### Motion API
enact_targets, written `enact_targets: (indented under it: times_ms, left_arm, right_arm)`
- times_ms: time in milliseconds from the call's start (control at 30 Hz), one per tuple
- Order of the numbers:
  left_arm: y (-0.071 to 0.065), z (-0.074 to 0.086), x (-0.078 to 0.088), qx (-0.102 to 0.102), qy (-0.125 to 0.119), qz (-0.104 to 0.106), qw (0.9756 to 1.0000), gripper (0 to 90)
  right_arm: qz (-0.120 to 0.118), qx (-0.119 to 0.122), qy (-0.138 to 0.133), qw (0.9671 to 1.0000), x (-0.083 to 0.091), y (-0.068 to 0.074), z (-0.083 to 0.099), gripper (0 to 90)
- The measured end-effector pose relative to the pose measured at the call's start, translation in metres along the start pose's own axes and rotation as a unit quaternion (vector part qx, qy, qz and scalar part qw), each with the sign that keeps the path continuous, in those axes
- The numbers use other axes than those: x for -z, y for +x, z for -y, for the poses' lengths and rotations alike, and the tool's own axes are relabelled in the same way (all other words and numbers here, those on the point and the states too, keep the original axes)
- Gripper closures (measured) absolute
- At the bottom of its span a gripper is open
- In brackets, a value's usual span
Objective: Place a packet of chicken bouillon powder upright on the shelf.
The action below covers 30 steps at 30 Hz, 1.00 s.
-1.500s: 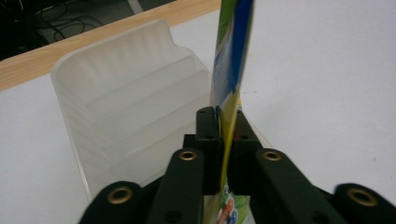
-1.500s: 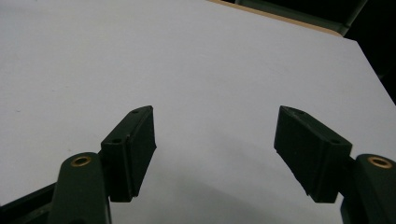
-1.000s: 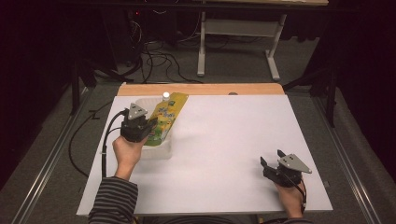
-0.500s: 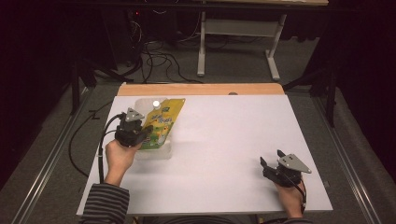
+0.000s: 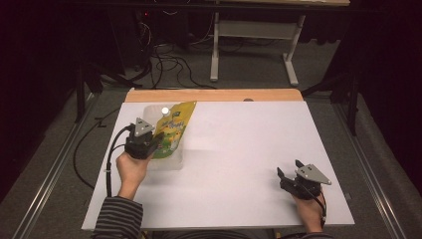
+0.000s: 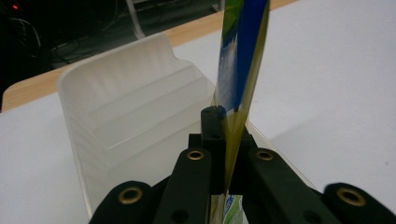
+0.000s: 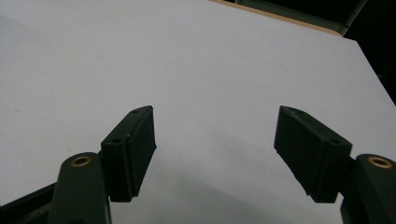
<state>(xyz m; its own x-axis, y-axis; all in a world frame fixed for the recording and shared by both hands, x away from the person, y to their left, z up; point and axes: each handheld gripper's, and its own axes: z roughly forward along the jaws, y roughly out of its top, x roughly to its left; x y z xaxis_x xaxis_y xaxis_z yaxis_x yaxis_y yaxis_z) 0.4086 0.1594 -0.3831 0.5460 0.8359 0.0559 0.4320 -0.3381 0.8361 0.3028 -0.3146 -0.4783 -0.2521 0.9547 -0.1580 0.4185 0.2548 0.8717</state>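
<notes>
Left gripper view first: the left gripper [image 6: 223, 154] has its black jaws clamped tight on the edge of a yellow pouch [image 6: 240, 60], which stands up edge-on between them, blue and green print showing. Right behind the pouch, and a bit to its left in that view, sits a translucent plastic bin [image 6: 126, 93] with stepped, ribbed walls.

From the high view, the left gripper [image 5: 149, 141] holds the pouch [image 5: 174, 127] tilted over the bin [image 5: 169, 160], with the pouch's white cap pointing toward the far edge of the table. The right gripper [image 5: 288, 175] is well apart from the pouch, down by the table's near right corner, and its jaws are spread wide with nothing in them; the right gripper view [image 7: 215, 154] shows just bare tabletop between the pads.

Surface-wise, the pouch is over a plain white table [image 5: 249, 144] with a wooden strip [image 5: 214, 94] along the far edge beyond the pouch. The room past that is dark: grey carpet, a tangle of cables [image 5: 164, 59] on the floor behind the pouch's side, and a white table frame [image 5: 254, 40] further back.
</notes>
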Motion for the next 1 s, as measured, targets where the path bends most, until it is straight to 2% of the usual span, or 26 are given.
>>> enact_targets:
  times_ms: [100,300,367,533,567,600,633,733,867,1000]
  left_arm:
    - [0.001,0.006,-0.001,0.002,-0.006,0.012,0.9999,89.6]
    - [0.008,0.011,0.005,0.016,-0.002,0.014,0.9998,86.6]
    - [0.010,0.015,0.009,0.025,-0.002,0.020,0.9995,82.2]
    - [0.013,0.023,0.011,0.030,0.005,0.022,0.9993,81.3]
    - [0.015,0.026,0.013,0.040,0.001,0.023,0.9989,80.8]
    - [0.015,0.026,0.013,0.040,0.001,0.023,0.9989,79.8]
    - [0.017,0.029,0.015,0.048,-0.004,0.024,0.9985,78.3]
    - [0.017,0.033,0.017,0.053,-0.009,0.027,0.9982,74.2]
    - [0.015,0.035,0.022,0.055,-0.017,0.019,0.9982,64.6]
    - [0.016,0.038,0.027,0.069,-0.030,0.010,0.9971,56.1]
  right_arm:
    - [0.000,0.000,0.000,1.0000,0.000,0.000,0.000,29.9]
    - [0.001,0.001,0.001,1.0000,0.000,0.000,0.000,29.9]
    - [0.000,0.000,0.001,1.0000,0.000,0.000,0.000,29.9]
    - [0.000,0.002,0.001,1.0000,0.000,0.000,0.000,29.9]
    - [0.000,0.002,0.001,1.0000,0.000,0.000,0.000,29.9]
    - [0.000,0.002,0.001,1.0000,0.000,0.000,0.000,29.9]
    - [0.002,0.004,0.003,1.0000,0.000,0.001,0.000,29.9]
    - [0.002,0.004,0.004,1.0000,0.000,0.001,0.000,29.9]
    - [0.002,0.005,0.004,1.0000,0.000,0.001,0.000,29.9]
    - [0.002,0.004,0.006,1.0000,-0.001,0.001,0.000,30.0]
